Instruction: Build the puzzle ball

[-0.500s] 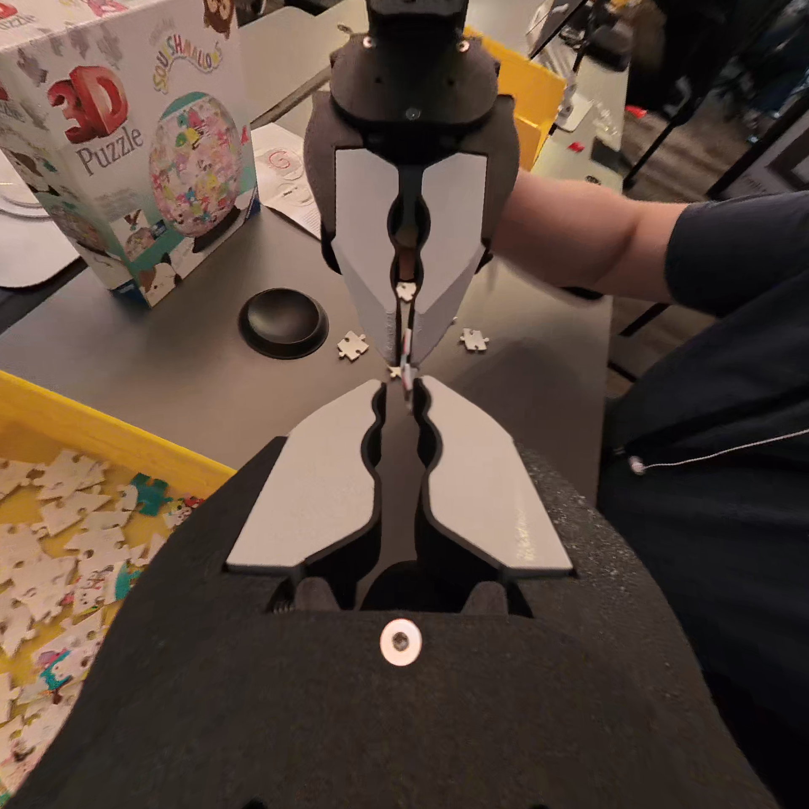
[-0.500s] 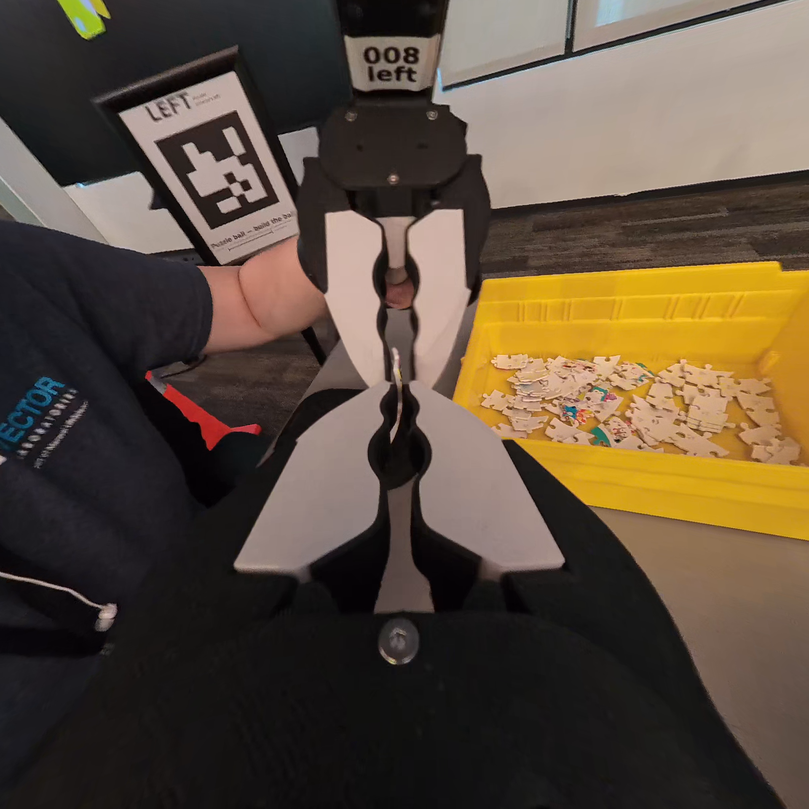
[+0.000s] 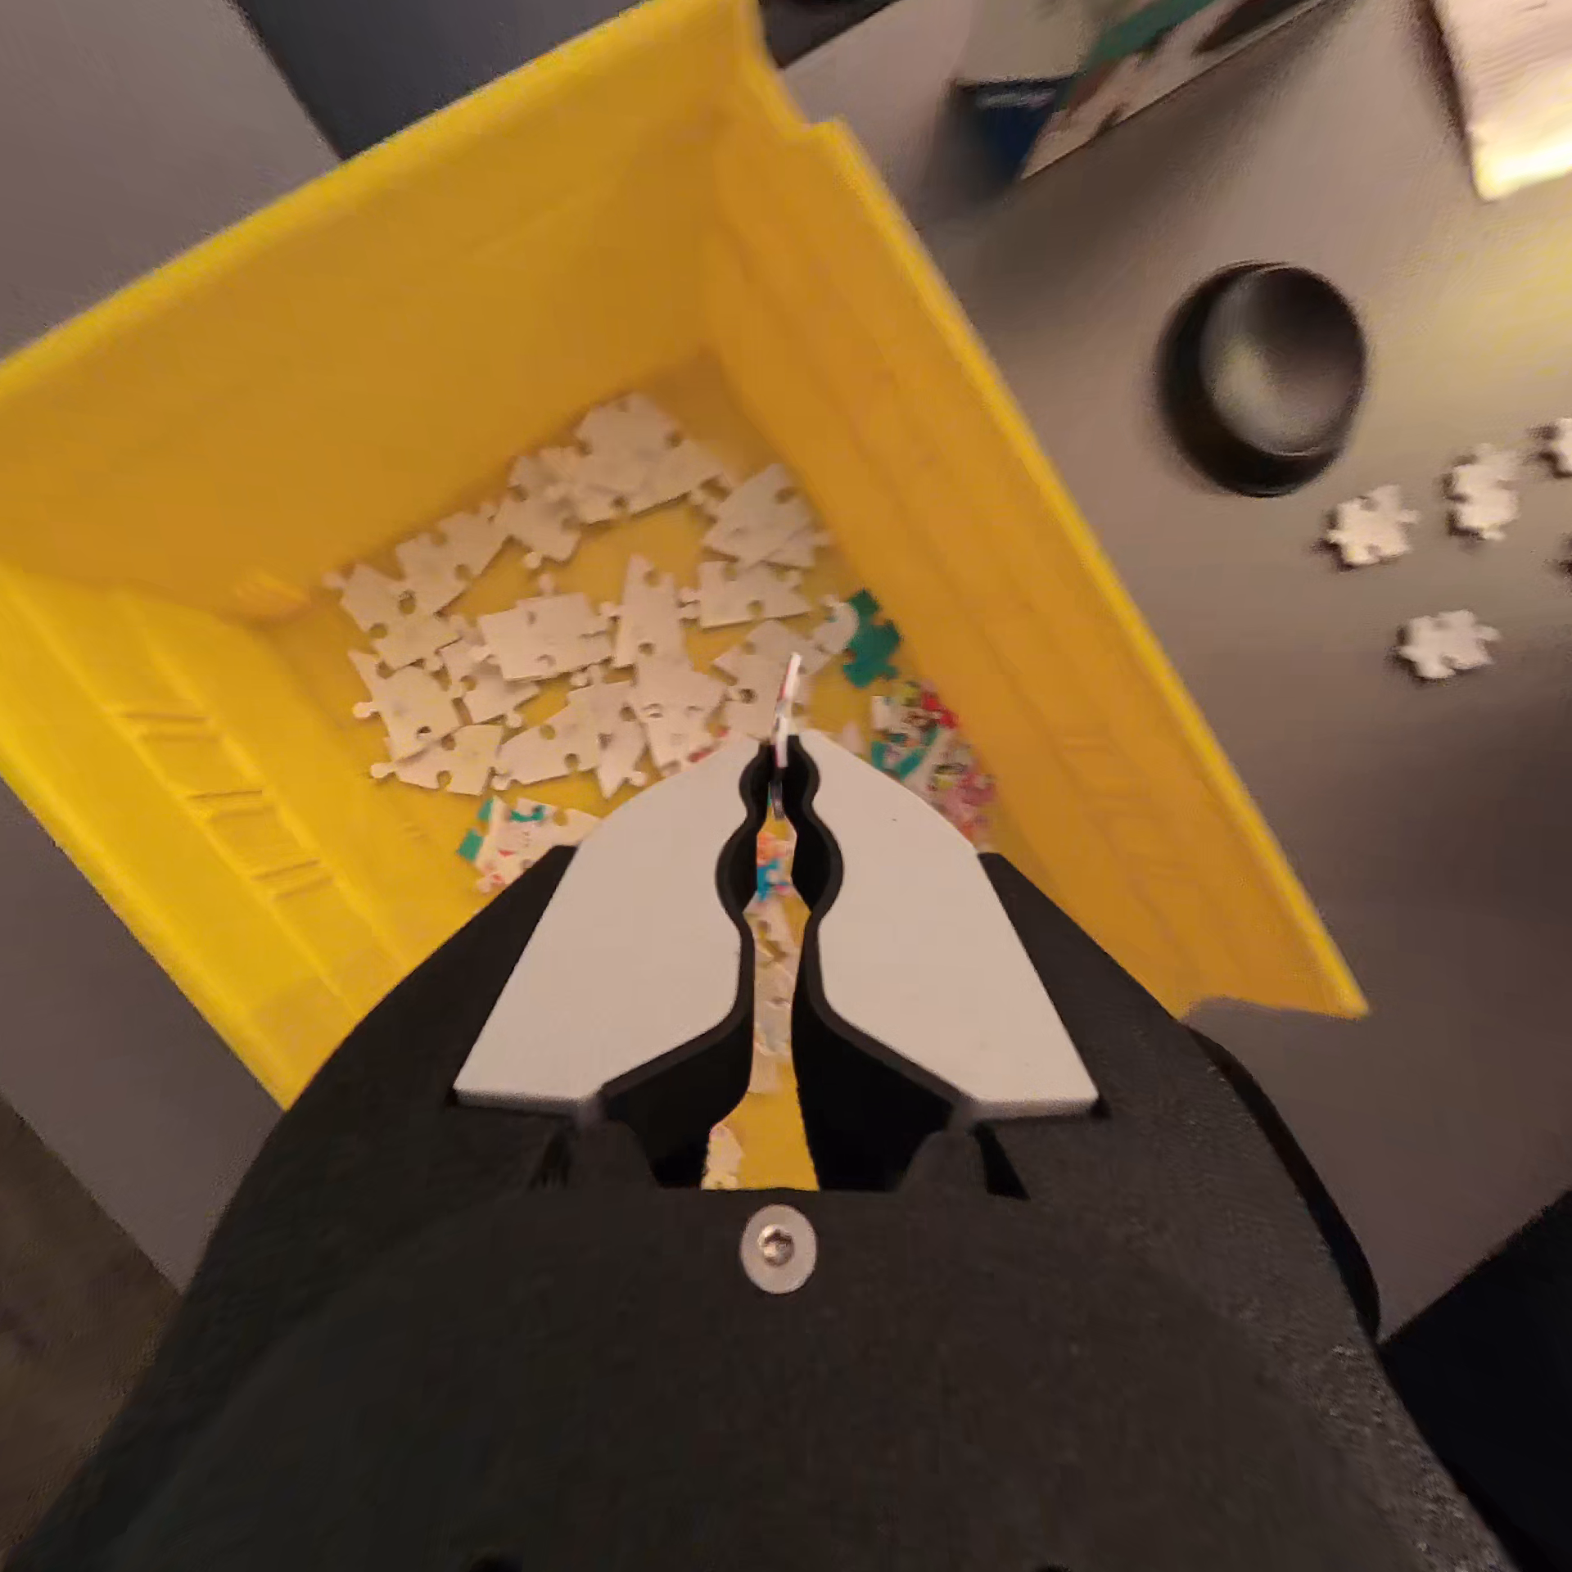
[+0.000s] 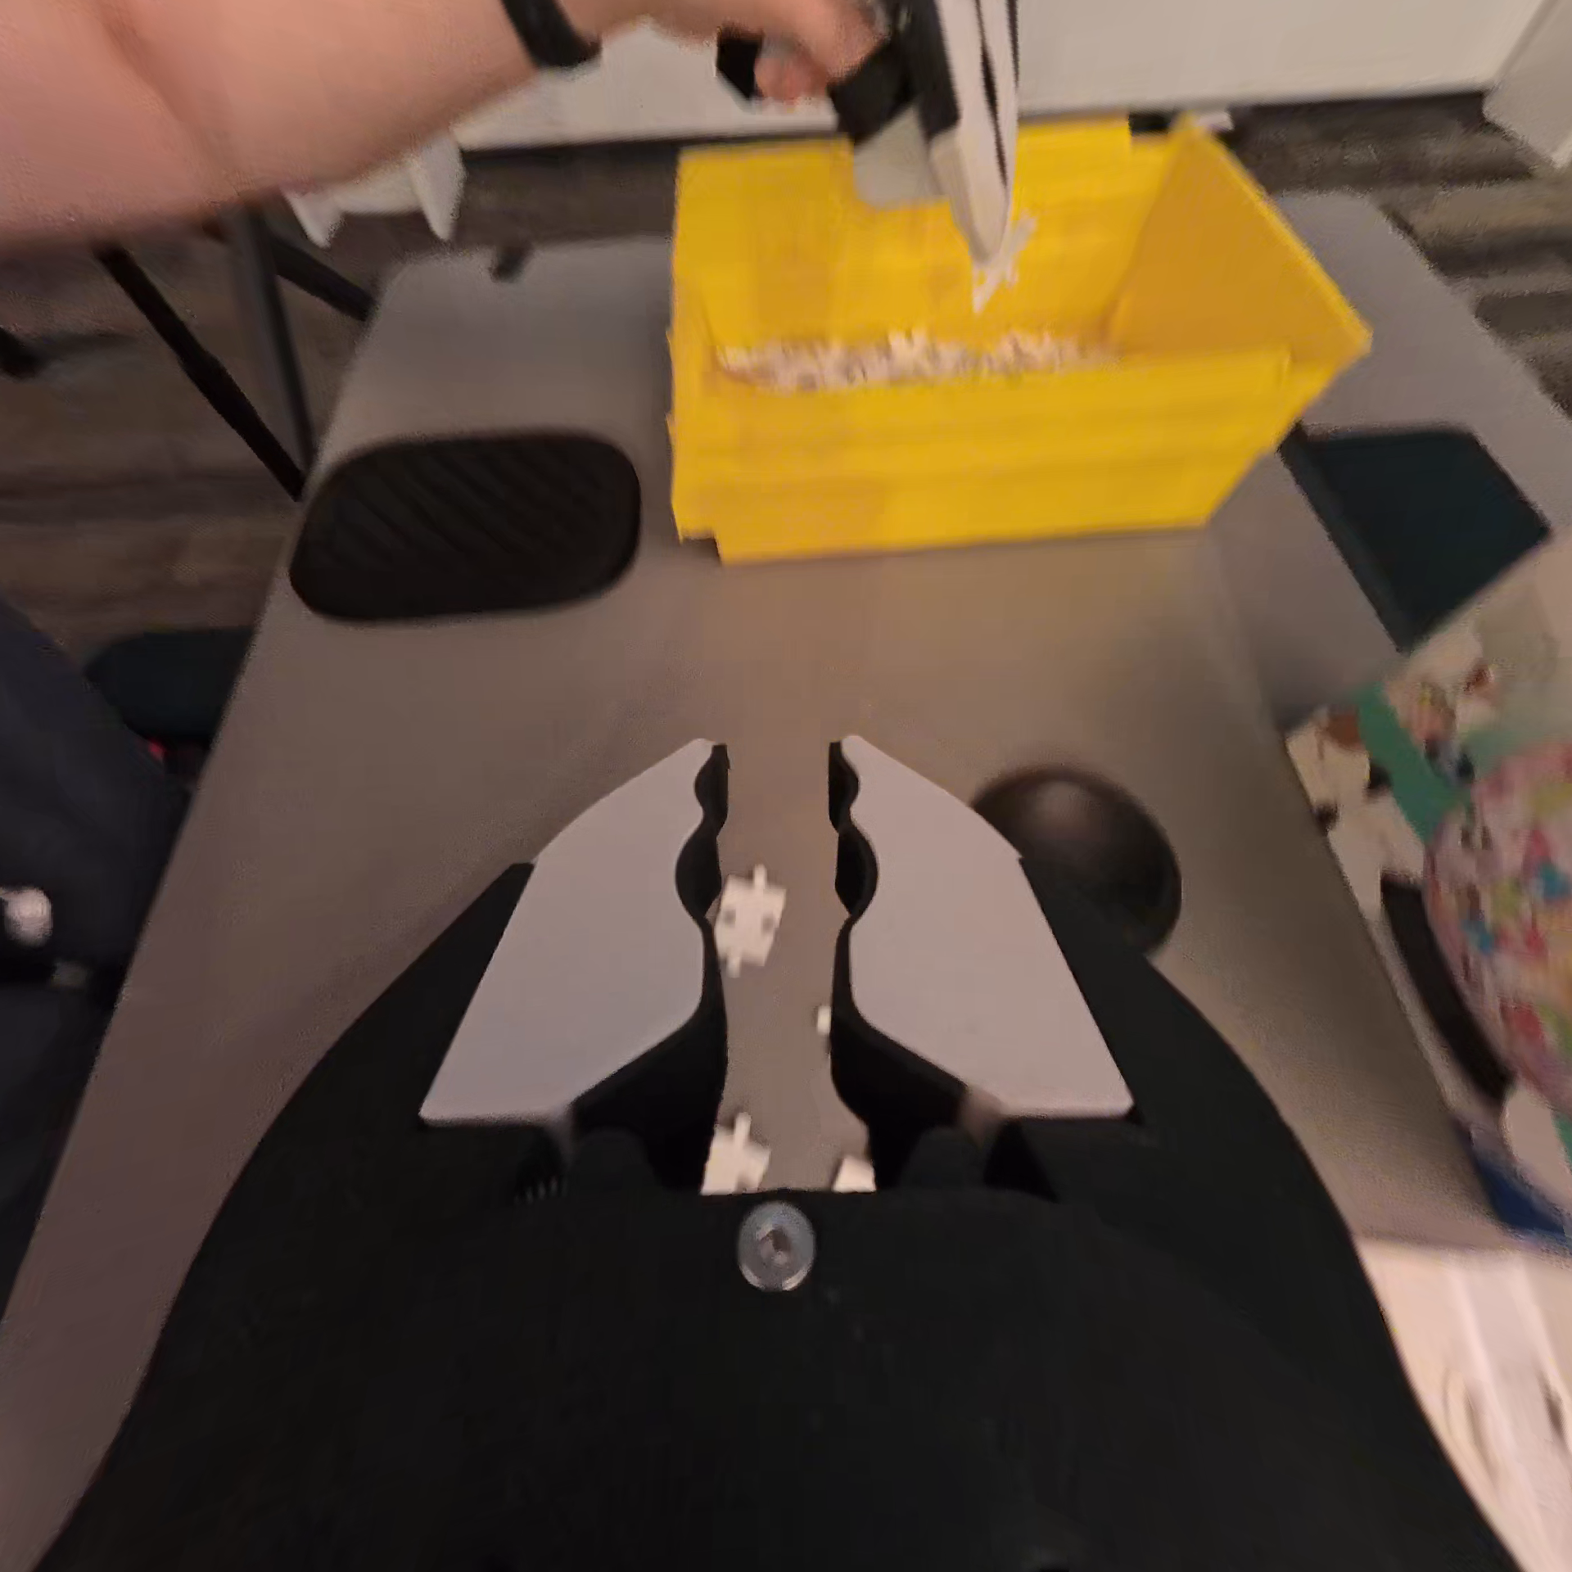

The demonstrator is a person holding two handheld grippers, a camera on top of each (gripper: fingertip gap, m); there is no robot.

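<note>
My left gripper (image 3: 781, 748) is shut on a puzzle piece (image 3: 788, 697), held edge-on above the yellow bin (image 3: 978, 595). The bin holds several loose puzzle pieces (image 3: 544, 634), most face down. In the right wrist view the left gripper (image 4: 991, 247) hangs over the same bin (image 4: 936, 476) with the piece (image 4: 1004, 259) at its tips. My right gripper (image 4: 776, 748) is open and empty above the grey table (image 4: 510, 697). A white piece (image 4: 748, 923) lies on the table between its fingers.
A black round stand (image 3: 1263, 378) sits on the table right of the bin, also in the right wrist view (image 4: 1080, 851). Loose pieces (image 3: 1369, 523) lie near it. The puzzle box (image 4: 1497, 893) stands at right. A black ribbed pad (image 4: 464, 523) lies left of the bin.
The two grippers were tip to tip on one piece. Now my left gripper has swung over the yellow bin with the piece, and my right gripper has let go, opened and pulled back over the table.
</note>
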